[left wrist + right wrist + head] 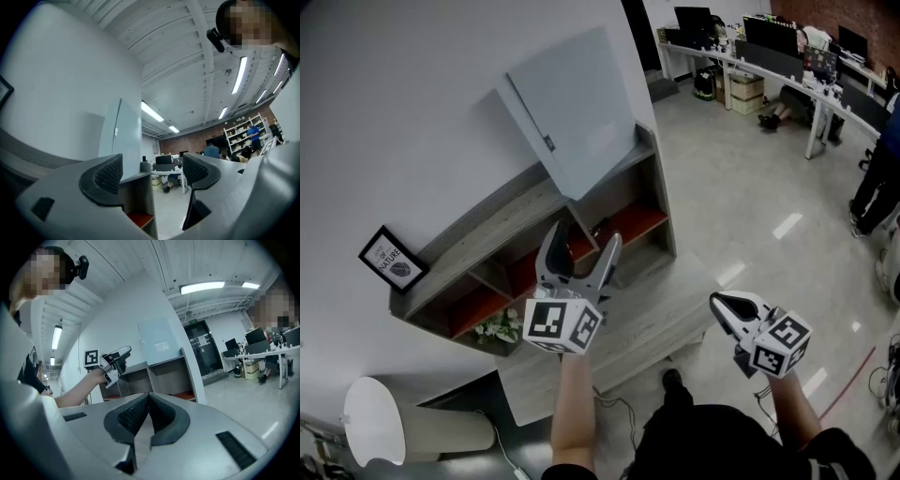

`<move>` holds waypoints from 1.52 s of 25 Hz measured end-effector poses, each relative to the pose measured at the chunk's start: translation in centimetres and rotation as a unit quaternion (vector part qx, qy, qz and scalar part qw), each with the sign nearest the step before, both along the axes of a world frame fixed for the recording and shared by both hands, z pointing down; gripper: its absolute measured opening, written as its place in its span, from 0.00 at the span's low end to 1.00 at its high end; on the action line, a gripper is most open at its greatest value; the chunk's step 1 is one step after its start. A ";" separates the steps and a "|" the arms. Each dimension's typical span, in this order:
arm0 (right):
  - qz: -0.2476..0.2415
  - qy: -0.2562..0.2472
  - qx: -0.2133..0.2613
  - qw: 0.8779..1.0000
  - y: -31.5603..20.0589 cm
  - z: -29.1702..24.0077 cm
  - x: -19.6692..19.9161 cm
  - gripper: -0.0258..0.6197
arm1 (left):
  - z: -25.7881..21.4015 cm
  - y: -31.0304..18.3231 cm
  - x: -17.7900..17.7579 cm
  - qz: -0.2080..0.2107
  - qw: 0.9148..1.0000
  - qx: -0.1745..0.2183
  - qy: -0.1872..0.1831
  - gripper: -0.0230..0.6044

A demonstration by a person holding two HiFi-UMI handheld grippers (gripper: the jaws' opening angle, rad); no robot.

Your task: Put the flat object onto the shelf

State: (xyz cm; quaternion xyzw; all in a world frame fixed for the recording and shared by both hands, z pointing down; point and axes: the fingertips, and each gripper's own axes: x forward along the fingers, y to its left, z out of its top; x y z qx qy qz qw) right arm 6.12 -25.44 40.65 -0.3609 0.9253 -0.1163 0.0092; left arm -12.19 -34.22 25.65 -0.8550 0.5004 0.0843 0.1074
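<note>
The panel (pixel 572 112) stands on the top board of the shelf (pixel 502 220). It is tilted, with its upper part against the white wall and its lower corner down by the shelf's right end. Neither gripper touches it.

The left gripper (pixel 583 236) hangs in front of the shelf's open compartments with its jaws wide apart and nothing between them. Its own view looks past the shelf's end toward the panel (pixel 124 136). The right gripper (pixel 719 300) is held lower and well off to the right, its jaws pressed together on nothing. Its own view takes in the shelf (pixel 164 369), the panel (pixel 157 345) and the left gripper (pixel 123 352).

The panel looks thin, stiff and smooth-faced, and probably light for its spread. A pinch on a face would likely slip, so an edge is the place to take hold. The lower right edge looks nearest the open left gripper. Held at one edge, so broad a sheet would tend to swing, and a second hold on the far edge should steady it.
</note>
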 end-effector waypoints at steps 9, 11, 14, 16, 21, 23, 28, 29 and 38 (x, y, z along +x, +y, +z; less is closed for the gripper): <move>-0.014 -0.001 -0.022 1.000 8.4 2.4 3.7 0.06 | 5.1 8.9 4.7 -0.031 0.999 -0.029 -0.018 0.49; -0.015 -0.001 -0.027 1.000 10.4 2.7 4.5 0.06 | 5.9 11.0 5.5 -0.036 0.999 -0.036 -0.018 0.43; -0.015 0.001 -0.029 0.999 13.2 3.0 5.8 0.06 | 6.8 13.7 6.5 -0.045 0.998 -0.044 -0.017 0.34; -0.017 0.002 -0.032 0.999 14.9 3.3 6.6 0.06 | 7.3 15.4 6.9 -0.055 0.997 -0.049 -0.014 0.28; -0.025 -0.005 -0.037 0.999 18.2 3.5 7.9 0.06 | 8.2 19.2 8.4 -0.074 0.995 -0.061 -0.017 0.16; -0.030 -0.008 -0.037 0.999 19.0 3.5 8.1 0.06 | 8.5 20.5 8.9 -0.080 0.994 -0.066 -0.021 0.13; -0.041 -0.016 -0.030 0.999 19.9 2.8 7.9 0.06 | 8.8 23.0 9.4 -0.085 0.993 -0.076 -0.031 0.08; -0.043 -0.016 -0.025 0.999 20.0 2.6 7.8 0.06 | 8.9 23.5 9.3 -0.086 0.993 -0.076 -0.032 0.07; -0.056 -0.008 0.007 0.998 20.4 0.5 4.7 0.06 | 9.3 29.4 5.5 -0.085 0.993 -0.086 -0.004 0.06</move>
